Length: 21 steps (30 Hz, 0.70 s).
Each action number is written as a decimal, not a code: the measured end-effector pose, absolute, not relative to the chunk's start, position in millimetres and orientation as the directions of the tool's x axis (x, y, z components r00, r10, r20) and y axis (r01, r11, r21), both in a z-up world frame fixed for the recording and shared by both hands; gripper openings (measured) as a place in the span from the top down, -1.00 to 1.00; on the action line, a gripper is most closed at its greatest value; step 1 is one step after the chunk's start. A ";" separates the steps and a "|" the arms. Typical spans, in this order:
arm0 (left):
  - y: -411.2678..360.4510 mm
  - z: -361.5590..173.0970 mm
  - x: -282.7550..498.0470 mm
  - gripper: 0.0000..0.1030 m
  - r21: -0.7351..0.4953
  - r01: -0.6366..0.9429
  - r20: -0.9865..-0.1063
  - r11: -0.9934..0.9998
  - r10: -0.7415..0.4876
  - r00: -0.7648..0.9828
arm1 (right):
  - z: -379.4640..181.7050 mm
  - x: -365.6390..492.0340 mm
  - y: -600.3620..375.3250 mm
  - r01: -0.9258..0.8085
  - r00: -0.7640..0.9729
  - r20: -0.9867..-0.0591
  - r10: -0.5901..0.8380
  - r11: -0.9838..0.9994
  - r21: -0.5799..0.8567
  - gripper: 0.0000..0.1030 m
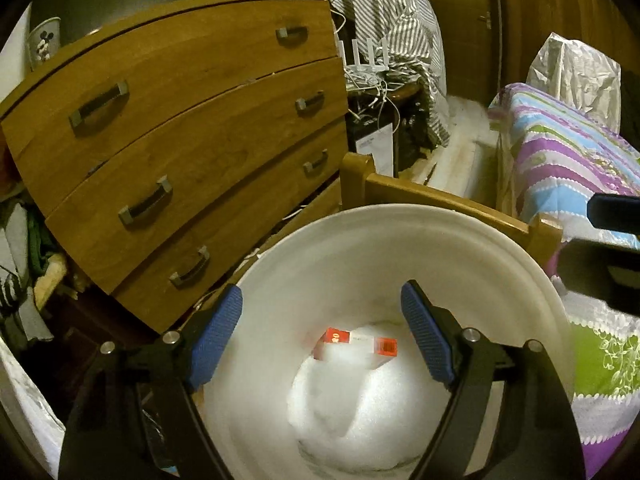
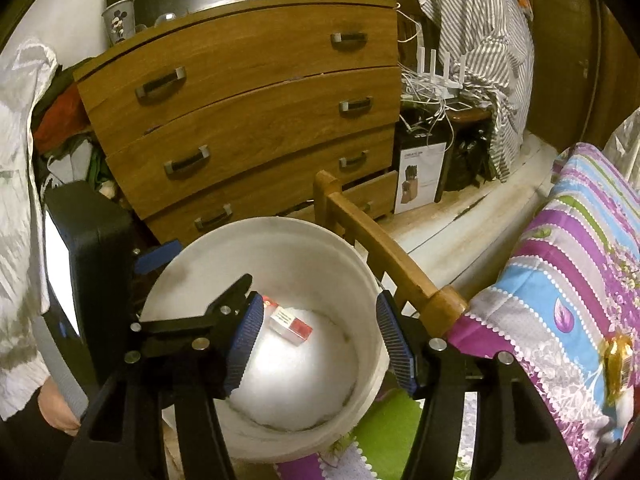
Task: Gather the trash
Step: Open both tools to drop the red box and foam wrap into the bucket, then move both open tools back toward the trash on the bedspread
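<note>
- While both grippers hang over the white bin, a small red-and-white box lies inside it on a pale mound, so one piece of trash looks already binned.
- Left gripper: jaws spread wide, nothing between the blue pads. It sits right above the bin mouth.
- Right gripper: also agape and empty, poised over the bin with the box just beyond its left pad.
- My judgement: the drop is done and the next step is to fetch more trash. A shiny golden wrapper lies on the striped bedspread to the right and seems a likely candidate; reaching it calls for swinging the right gripper away from the bin and closing on thin, crinkly stuff.
- Writing: the box carries red end panels with print too blurred to read. A cup on the dresser shows a Mickey Mouse figure. A carton by the dresser has a headline I cannot make out.
</note>
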<state>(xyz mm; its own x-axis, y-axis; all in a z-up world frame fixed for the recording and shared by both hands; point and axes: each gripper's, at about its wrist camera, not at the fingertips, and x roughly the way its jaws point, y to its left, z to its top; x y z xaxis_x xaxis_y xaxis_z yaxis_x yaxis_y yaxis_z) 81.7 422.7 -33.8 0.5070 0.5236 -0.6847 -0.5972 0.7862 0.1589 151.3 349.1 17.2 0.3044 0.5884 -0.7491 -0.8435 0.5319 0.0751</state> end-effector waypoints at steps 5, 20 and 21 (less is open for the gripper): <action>415.2 -23.4 78.5 -0.52 0.195 -0.611 -0.646 0.767 0.569 0.508 | 18.4 147.3 341.6 -0.842 0.319 -0.739 0.593 0.535 0.066 -0.17; 351.0 8.1 56.4 -0.72 0.183 -0.635 -0.543 0.751 0.616 0.571 | 36.7 108.5 248.0 -0.756 0.566 -0.553 0.611 0.652 -0.053 -0.21; 343.7 7.6 55.9 -0.74 0.175 -0.628 -0.545 0.758 0.606 0.580 | 36.3 107.0 238.4 -0.745 0.583 -0.540 0.607 0.665 -0.058 -0.22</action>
